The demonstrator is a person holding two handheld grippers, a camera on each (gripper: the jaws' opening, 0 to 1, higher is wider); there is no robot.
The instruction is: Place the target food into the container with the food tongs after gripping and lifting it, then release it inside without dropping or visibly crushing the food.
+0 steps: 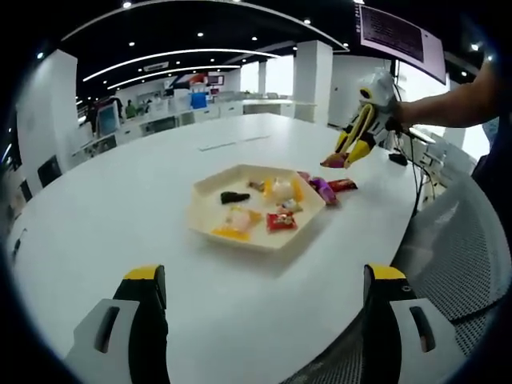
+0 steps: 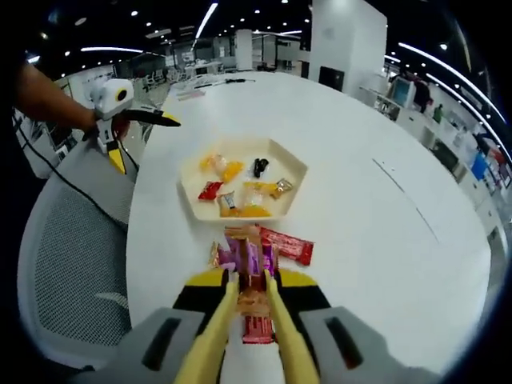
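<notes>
Clearly the step in hand is the carry. In the left gripper view, the left gripper [image 1: 260, 316] hovers low over the white oval table [image 1: 120, 216] with its two black, yellow-tipped jaws spread wide and nothing between them; beyond it sits the cream hexagonal tray [image 1: 210, 228], the container, with roughly seven wrapped sweets inside, among them one black piece [image 1: 234, 197] and one red packet [image 1: 281, 222]. Just past the tray's far edge lie one purple-wrapped candy [image 1: 324, 190] and one red-wrapped bar [image 1: 342, 185], loose on the table. The right gripper [image 1: 346, 154] comes in from the right, held by a person's hand, with the yellow food tongs [image 1: 358, 136] hanging from it and a pinkish wrapped piece [image 1: 334, 161] apparently nipped at their tip, above the table and short of the tray. In the right gripper view, the right gripper is clamped on the two yellow arms of the tongs, whose tips sit among purple and brown wrappers; whether they grip one cannot be told for sure. One red bar lies just beside them, and the tray, with about six sweets, lies ahead. A sound carry would keep steady, gentle pressure, bring the tips over the tray's middle, lower them, then ease off.
</notes>
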